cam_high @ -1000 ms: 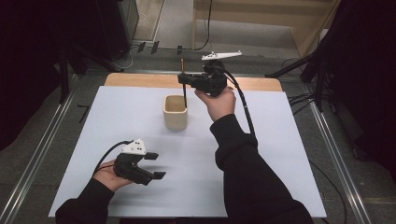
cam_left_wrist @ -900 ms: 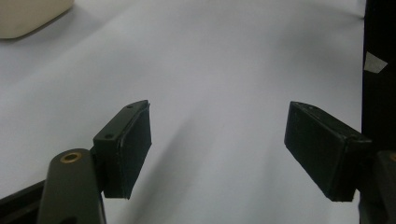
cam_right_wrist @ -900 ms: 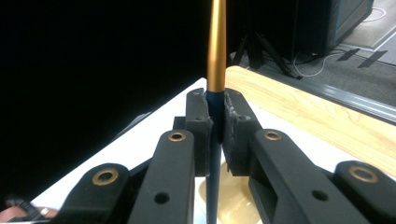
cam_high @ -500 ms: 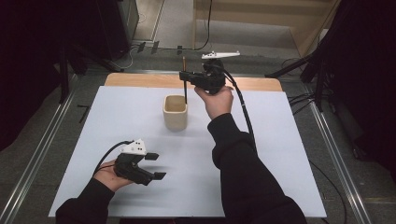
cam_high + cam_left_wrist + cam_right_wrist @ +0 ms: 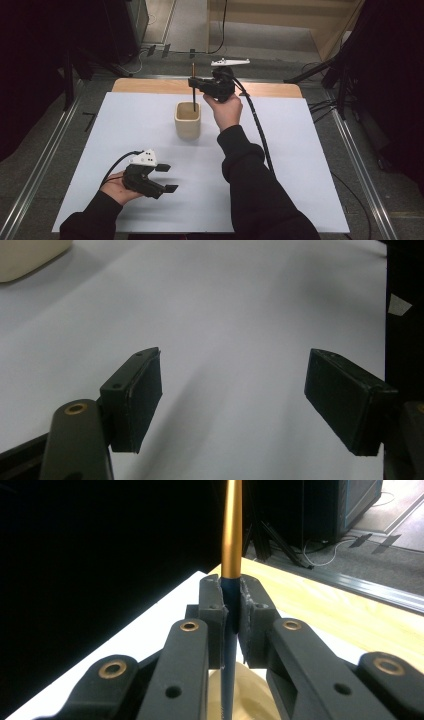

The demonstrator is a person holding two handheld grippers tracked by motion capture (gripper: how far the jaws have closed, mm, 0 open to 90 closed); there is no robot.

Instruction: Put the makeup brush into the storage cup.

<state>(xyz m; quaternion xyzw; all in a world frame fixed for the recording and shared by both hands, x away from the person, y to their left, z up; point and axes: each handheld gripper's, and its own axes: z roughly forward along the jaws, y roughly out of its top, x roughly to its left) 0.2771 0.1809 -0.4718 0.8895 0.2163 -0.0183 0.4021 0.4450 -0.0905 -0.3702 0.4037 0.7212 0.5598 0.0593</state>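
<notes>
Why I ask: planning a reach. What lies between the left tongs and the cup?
Bare white table sheet between the left tongs and cup, in the high view.

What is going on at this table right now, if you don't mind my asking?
A person is working with a pair of tongs in each hand. The right tongs are clamped on a thin stick, gold above the grip and dark below, held upright with its lower end inside the cream cup on the white table. The left tongs rest near the front edge, jaws wide open with nothing between them.
</notes>
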